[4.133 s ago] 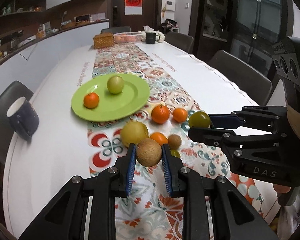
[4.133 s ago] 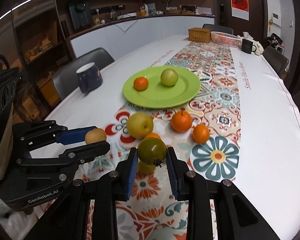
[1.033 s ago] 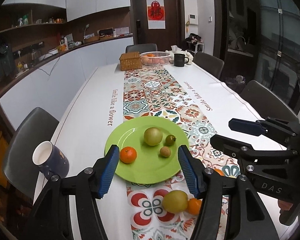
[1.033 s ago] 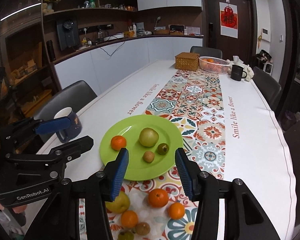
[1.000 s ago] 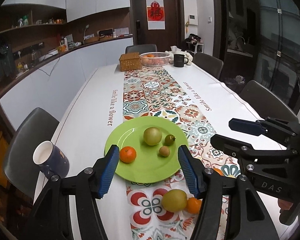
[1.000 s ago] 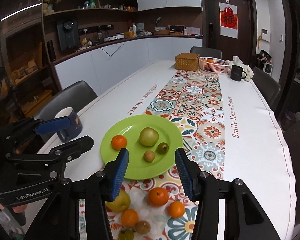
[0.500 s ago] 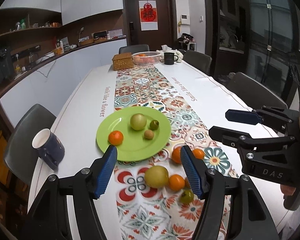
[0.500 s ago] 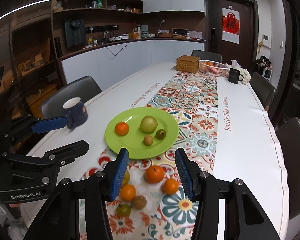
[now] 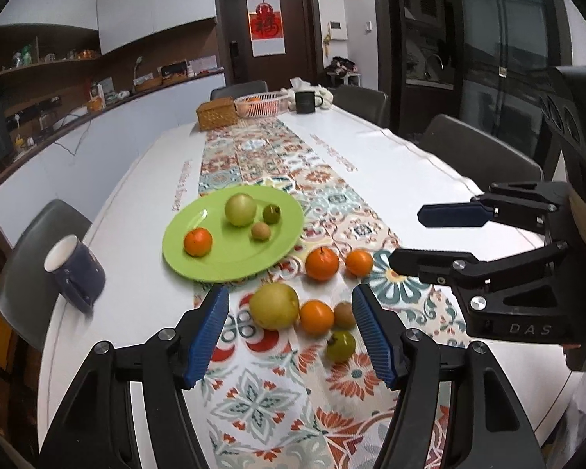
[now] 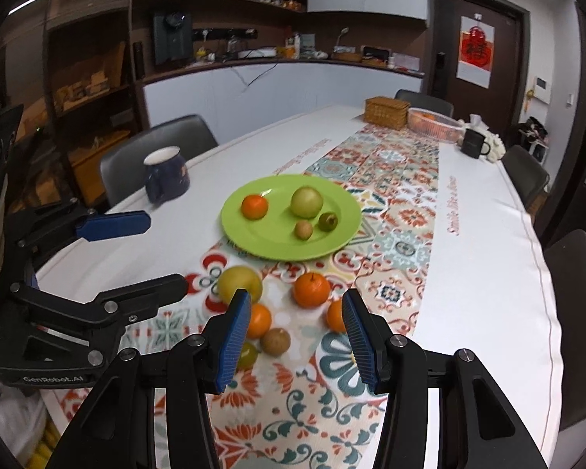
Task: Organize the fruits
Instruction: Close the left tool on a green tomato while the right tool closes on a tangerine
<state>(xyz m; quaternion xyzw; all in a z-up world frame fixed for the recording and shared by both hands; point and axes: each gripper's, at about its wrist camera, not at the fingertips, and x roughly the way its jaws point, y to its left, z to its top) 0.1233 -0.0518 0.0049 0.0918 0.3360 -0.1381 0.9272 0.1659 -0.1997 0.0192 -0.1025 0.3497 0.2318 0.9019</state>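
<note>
A green plate (image 9: 230,262) (image 10: 261,240) on the patterned runner holds an orange (image 9: 197,241), a pale green apple (image 9: 240,209), a small brown fruit (image 9: 260,230) and a small dark green fruit (image 9: 272,213). In front of the plate lie a yellow pear (image 9: 273,306) (image 10: 240,284), several oranges (image 9: 322,264) (image 10: 311,290), a brown fruit (image 9: 344,315) (image 10: 276,341) and a green fruit (image 9: 340,346). My left gripper (image 9: 291,330) is open and empty above the pear group. My right gripper (image 10: 297,338) is open and empty above the same loose fruit.
A dark blue mug (image 9: 74,273) (image 10: 165,174) stands left of the plate near the table edge. A wicker box (image 9: 216,113), a white basket (image 9: 259,103) and a black mug (image 9: 305,101) stand at the far end. Chairs line both sides.
Both grippers let go of the brown and green fruit onto the plate, opened, pulled back, and have now dropped lower and closer over the loose fruit.
</note>
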